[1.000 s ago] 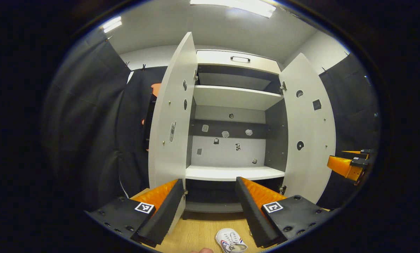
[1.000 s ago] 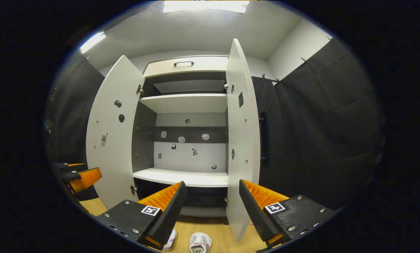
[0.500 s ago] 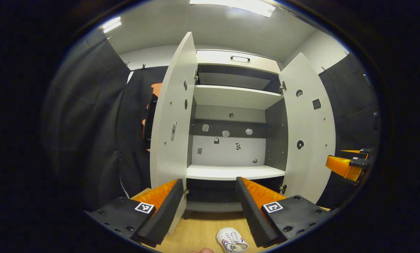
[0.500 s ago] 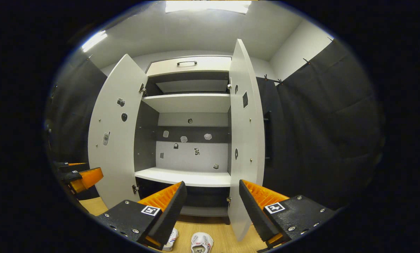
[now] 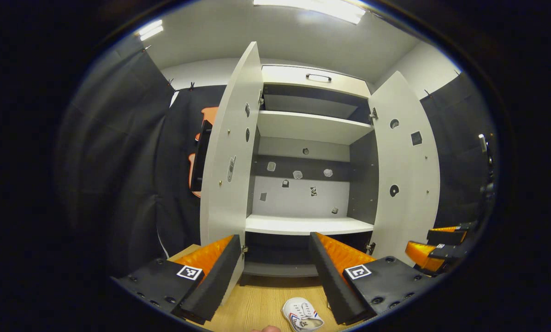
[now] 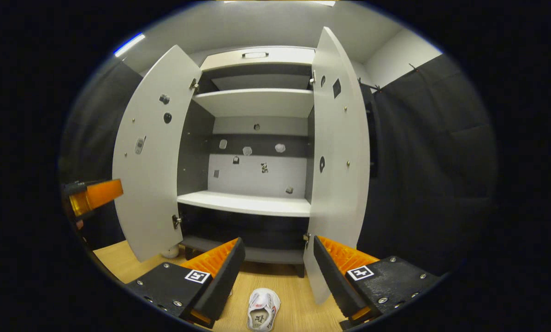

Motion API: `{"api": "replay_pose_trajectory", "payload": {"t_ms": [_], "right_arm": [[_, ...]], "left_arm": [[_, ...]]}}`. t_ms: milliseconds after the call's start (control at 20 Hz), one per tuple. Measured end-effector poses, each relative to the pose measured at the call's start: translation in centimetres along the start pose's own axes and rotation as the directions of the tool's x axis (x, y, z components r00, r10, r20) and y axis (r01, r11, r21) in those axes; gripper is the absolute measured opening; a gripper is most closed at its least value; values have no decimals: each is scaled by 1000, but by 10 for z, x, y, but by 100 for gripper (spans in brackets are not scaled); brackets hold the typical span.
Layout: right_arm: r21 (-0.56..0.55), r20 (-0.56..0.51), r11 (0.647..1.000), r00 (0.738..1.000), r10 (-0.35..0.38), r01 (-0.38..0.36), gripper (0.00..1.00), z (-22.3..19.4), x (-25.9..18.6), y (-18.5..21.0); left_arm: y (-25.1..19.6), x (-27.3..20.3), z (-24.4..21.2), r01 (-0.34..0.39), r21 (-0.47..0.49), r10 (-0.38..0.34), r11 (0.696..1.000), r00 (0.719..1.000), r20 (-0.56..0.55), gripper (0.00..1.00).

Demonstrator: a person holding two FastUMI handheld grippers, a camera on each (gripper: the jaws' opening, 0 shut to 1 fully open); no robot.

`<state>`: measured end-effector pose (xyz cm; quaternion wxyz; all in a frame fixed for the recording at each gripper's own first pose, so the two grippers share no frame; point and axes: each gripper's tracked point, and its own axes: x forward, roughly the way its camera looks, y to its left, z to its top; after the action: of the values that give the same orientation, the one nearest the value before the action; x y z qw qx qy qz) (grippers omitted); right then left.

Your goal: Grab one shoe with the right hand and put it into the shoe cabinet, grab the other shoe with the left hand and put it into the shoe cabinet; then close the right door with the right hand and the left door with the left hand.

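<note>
The shoe cabinet (image 5: 307,225) stands with both doors open, and its white shelves are bare. In the left gripper view a white shoe (image 5: 303,316) with red and blue trim lies on the wooden floor, just below my open left gripper (image 5: 275,249). My right gripper (image 5: 434,251) hangs low at the right, beside the right door (image 5: 404,170). In the right gripper view a white shoe (image 6: 262,313) lies on the floor, toe toward the cabinet (image 6: 245,203), between the fingers of my open right gripper (image 6: 279,246). The left gripper (image 6: 93,196) shows at the far left.
Black cloth walls close in both sides of the booth. The left door (image 5: 229,152) and the right door (image 6: 337,161) swing out toward me, their lower edges near the grippers. Wooden floor (image 6: 123,260) runs in front of the cabinet's dark base.
My right gripper has dropped and tipped downward, so the cabinet sits higher in its view and the shoe is more centred between its fingers. The left gripper has barely shifted.
</note>
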<state>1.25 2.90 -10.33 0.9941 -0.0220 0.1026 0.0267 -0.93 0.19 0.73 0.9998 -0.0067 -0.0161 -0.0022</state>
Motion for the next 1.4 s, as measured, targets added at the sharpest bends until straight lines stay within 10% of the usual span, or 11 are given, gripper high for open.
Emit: {"api": "replay_pose_trajectory", "payload": {"t_ms": [250, 650, 900, 1400], "right_arm": [[-14, -204, 999, 978, 37, -40, 90, -105, 17, 15], [-45, -486, 998, 874, 16, -44, 76, -257, 29, 1], [-79, -562, 994, 827, 15, -72, 67, -300, 40, 1], [-37, -575, 998, 818, 20, -50, 33, -317, 70, 7]], "left_arm": [[8, -3, -5, -17, -12, 17, 1000, 1000, -8, 96], [20, -6, -12, -36, -6, 36, 999, 999, -21, 94], [17, -5, -15, -28, -5, 28, 1000, 999, -26, 96], [17, -9, -20, -35, -2, 34, 999, 999, -43, 96]]}}
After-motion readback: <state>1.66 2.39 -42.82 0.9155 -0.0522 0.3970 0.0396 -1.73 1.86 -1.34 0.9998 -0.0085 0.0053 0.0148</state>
